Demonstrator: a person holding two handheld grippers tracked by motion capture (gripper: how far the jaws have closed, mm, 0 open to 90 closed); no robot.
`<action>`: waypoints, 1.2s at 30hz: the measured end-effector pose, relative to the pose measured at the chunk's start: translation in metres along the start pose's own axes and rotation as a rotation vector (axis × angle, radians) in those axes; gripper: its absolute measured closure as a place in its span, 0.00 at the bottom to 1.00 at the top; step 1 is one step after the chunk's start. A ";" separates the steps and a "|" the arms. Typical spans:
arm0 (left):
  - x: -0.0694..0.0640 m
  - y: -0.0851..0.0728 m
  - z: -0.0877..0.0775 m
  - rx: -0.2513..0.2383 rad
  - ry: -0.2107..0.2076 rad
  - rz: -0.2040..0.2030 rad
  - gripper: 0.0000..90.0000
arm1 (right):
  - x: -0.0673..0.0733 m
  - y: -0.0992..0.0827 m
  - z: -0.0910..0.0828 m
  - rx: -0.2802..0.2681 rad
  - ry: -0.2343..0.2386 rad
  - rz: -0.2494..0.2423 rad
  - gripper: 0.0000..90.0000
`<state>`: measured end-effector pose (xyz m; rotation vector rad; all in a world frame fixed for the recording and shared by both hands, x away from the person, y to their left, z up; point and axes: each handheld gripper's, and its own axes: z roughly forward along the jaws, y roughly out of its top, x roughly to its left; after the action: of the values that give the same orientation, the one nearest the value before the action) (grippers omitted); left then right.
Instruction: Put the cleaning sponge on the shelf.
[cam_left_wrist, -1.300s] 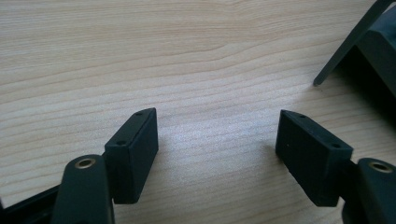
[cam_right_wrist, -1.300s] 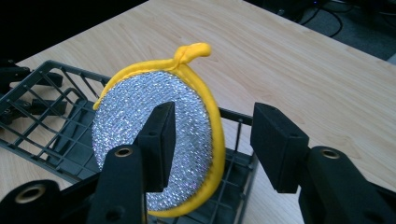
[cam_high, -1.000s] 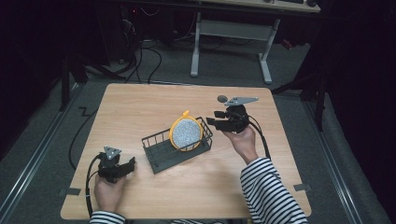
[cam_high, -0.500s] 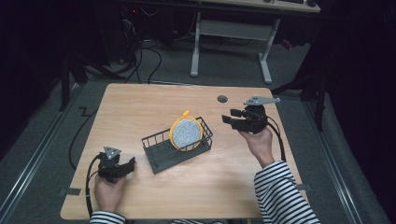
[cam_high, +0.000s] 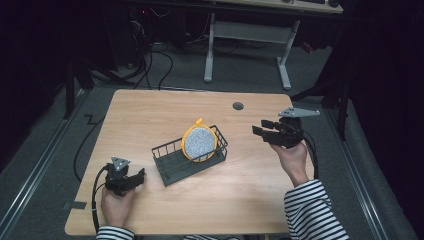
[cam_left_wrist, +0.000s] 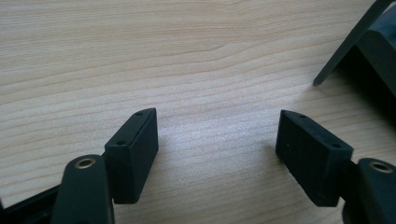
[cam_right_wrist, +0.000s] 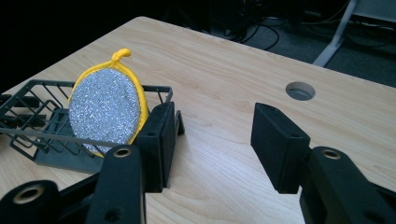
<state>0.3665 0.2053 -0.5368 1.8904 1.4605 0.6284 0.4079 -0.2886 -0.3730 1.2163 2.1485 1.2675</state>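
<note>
A dark wire basket (cam_high: 172, 162) stands near the middle of the wooden table (cam_high: 150, 115). A round silver scrubbing pad with a yellow rim (cam_high: 199, 143) stands upright inside the basket's right end, also seen as the silver pad (cam_right_wrist: 106, 112) in the basket (cam_right_wrist: 28, 135). My right gripper (cam_high: 260, 129) is held above the table to the right of the basket, jaws open and empty, well apart from the pad. My left gripper (cam_high: 141, 173) rests at the front left, open over bare wood, just left of the basket. Its own view shows its pads (cam_left_wrist: 135, 149) wide apart.
A round cable hole (cam_high: 238, 106) sits in the table top at the far right, also seen as the hole (cam_right_wrist: 300, 90). A white desk frame (cam_high: 247, 45) and cables lie on the floor beyond the table. A corner of the basket (cam_left_wrist: 359, 42) is close to the left gripper.
My right gripper has moved away from the basket, to the right and slightly up, with open jaws. The pad stays in the basket. The left gripper has not moved.
</note>
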 end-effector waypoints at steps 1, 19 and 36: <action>0.000 0.000 0.000 -0.001 0.000 -0.001 0.34 | -0.001 -0.001 -0.002 -0.003 -0.001 0.002 0.56; -0.001 0.000 0.000 0.002 0.003 0.005 0.34 | -0.015 -0.030 -0.051 -0.030 -0.095 0.026 0.55; -0.001 0.000 0.000 0.001 0.004 0.004 0.34 | -0.026 -0.069 -0.075 -0.038 -0.109 0.080 0.55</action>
<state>0.3665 0.2046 -0.5368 1.8948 1.4604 0.6340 0.3391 -0.3653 -0.3939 1.3351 2.0085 1.2389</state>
